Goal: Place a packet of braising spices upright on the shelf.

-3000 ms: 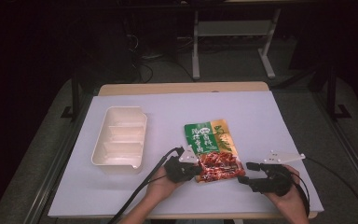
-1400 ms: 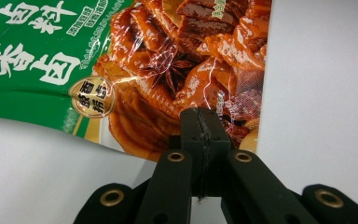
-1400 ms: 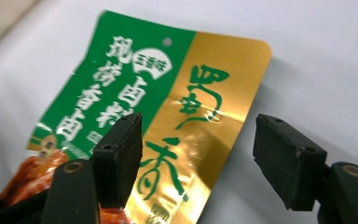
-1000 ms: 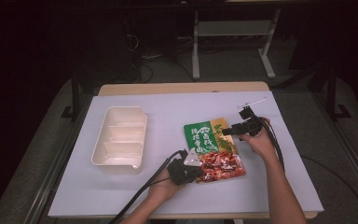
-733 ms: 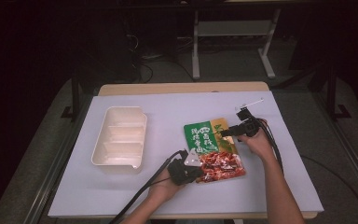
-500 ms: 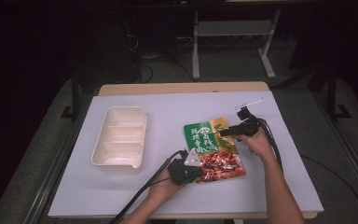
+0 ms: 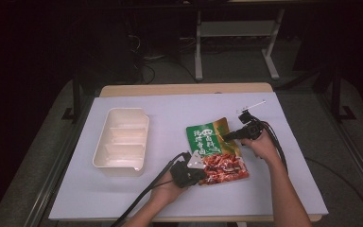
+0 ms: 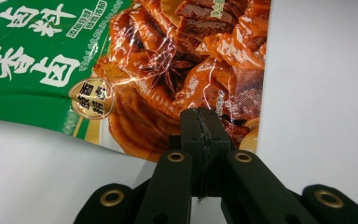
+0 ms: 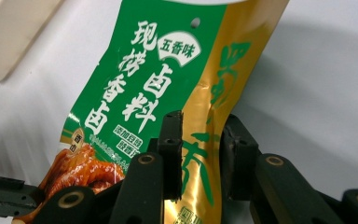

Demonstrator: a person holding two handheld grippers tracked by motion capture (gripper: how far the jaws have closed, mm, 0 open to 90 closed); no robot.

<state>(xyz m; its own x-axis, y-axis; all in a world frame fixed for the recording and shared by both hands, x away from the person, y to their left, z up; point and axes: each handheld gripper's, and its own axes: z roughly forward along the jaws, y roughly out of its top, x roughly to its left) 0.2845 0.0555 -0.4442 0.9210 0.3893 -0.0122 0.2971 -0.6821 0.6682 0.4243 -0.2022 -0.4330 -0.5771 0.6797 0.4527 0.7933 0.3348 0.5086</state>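
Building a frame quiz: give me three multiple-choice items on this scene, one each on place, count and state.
1. Where is the cream plastic tray relative to the green-and-gold seasoning pouch?
A on its left
B on its right
C on top of it

2. How many compartments has the tray?
A one
B three
C five

3. How are the right tongs?
A shut on the tray
B open, astride the pouch's gold edge
C lying on the table

Key: 1 A, high view shows it; 2 B, two dividers; 3 B, a gap beside each jaw.
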